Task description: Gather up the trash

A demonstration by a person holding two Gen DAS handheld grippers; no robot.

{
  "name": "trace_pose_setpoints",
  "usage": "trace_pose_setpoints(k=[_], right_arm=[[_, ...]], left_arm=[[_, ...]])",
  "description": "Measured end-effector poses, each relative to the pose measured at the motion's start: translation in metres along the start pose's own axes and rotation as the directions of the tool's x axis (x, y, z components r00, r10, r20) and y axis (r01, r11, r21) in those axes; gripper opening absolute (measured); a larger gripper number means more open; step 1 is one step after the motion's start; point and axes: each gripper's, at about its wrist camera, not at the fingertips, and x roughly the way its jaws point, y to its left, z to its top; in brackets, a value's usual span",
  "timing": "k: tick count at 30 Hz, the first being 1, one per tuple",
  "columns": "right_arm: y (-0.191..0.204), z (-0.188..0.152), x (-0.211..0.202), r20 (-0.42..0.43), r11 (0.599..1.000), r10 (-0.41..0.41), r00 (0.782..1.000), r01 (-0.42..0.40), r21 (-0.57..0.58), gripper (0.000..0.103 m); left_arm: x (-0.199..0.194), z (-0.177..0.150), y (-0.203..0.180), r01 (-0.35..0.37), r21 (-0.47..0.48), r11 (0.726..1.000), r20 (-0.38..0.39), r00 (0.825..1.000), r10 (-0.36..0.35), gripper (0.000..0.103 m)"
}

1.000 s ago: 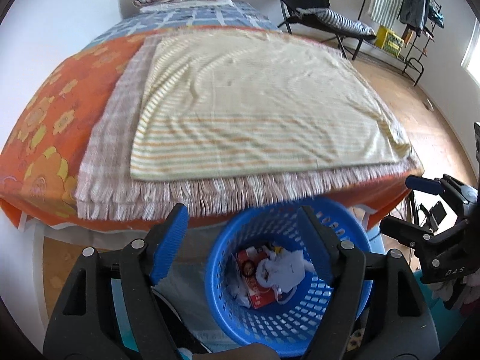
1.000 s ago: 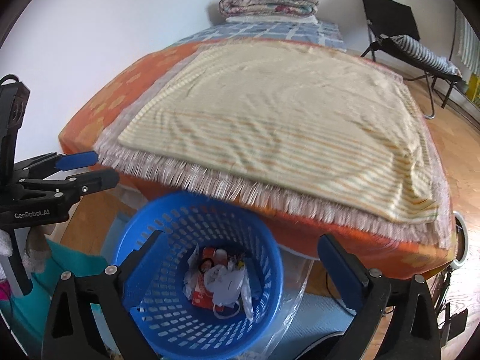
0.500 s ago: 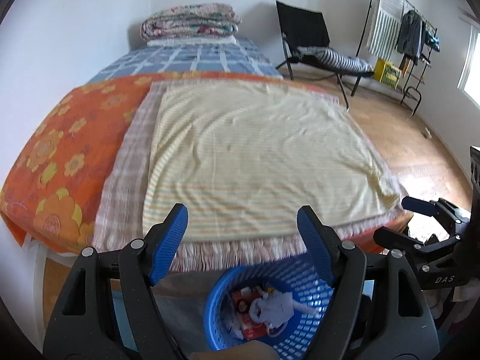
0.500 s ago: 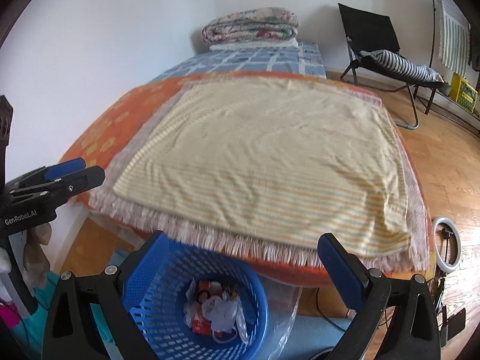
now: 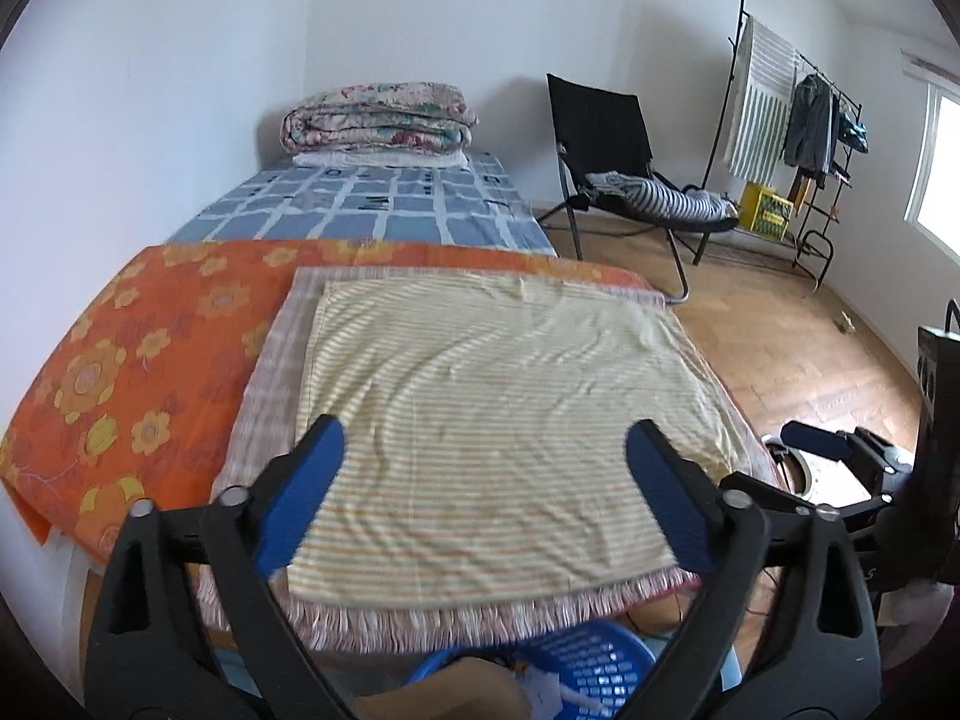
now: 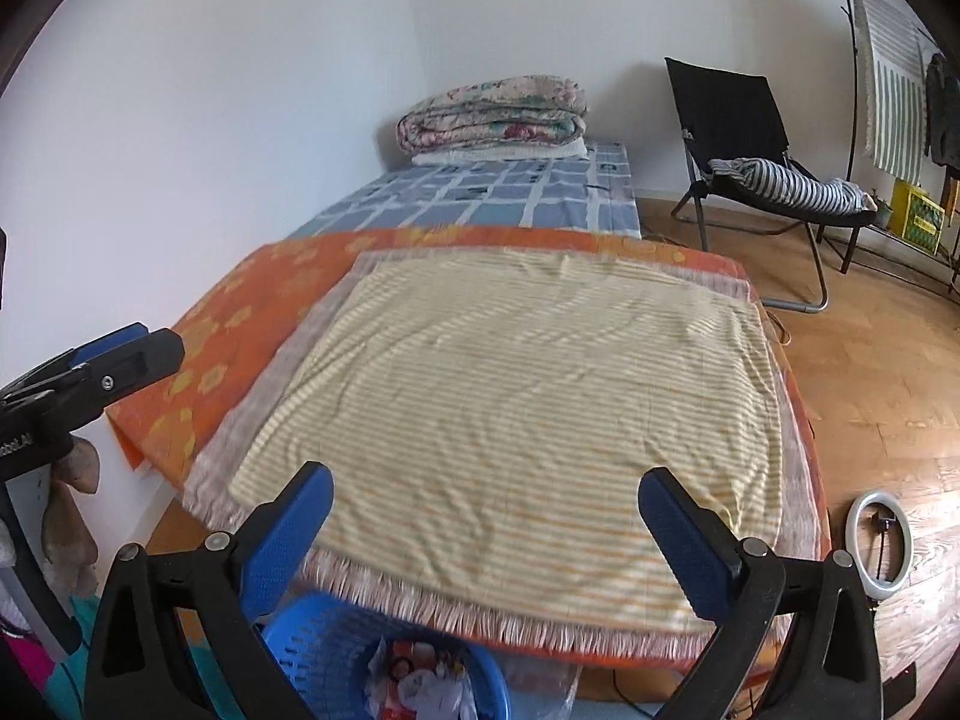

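In the left wrist view, an orange flowered sheet (image 5: 138, 384) covers the bed's left side, with a fringed striped blanket (image 5: 492, 420) spread beside it. The left hand-held gripper (image 5: 486, 450) hangs above the blanket's near edge, its jaws opening wide with nothing between them. Below it, at the bed's foot, the blue basket (image 5: 594, 669) shows its rim, with white scraps of trash (image 5: 543, 687) inside. Further right, the right hand-held gripper (image 5: 840, 456) shows side-on. A black chair (image 5: 606, 138) and a clothes rack (image 5: 780, 96) stand by the far wall.

In the right wrist view, the left hand-held gripper (image 6: 114, 354) enters at the left edge. The right hand-held gripper (image 6: 486, 498) is spread wide and empty over the blanket (image 6: 510, 408). The basket (image 6: 324, 654) sits low, holding trash (image 6: 420, 678) including a red wrapper. A ring light (image 6: 882, 546) lies on the floor at the right.
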Motion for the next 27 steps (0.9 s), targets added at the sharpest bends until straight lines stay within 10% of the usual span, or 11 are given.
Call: trace_pose_setpoints(k=[27], right_arm=[[-0.030, 0.004, 0.068, -0.107, 0.987, 0.090, 0.990, -0.074, 0.145, 0.103]], left_arm=[[0.069, -0.015, 0.015, -0.043, -0.132, 0.990, -0.151, 0.988, 0.023, 0.102]])
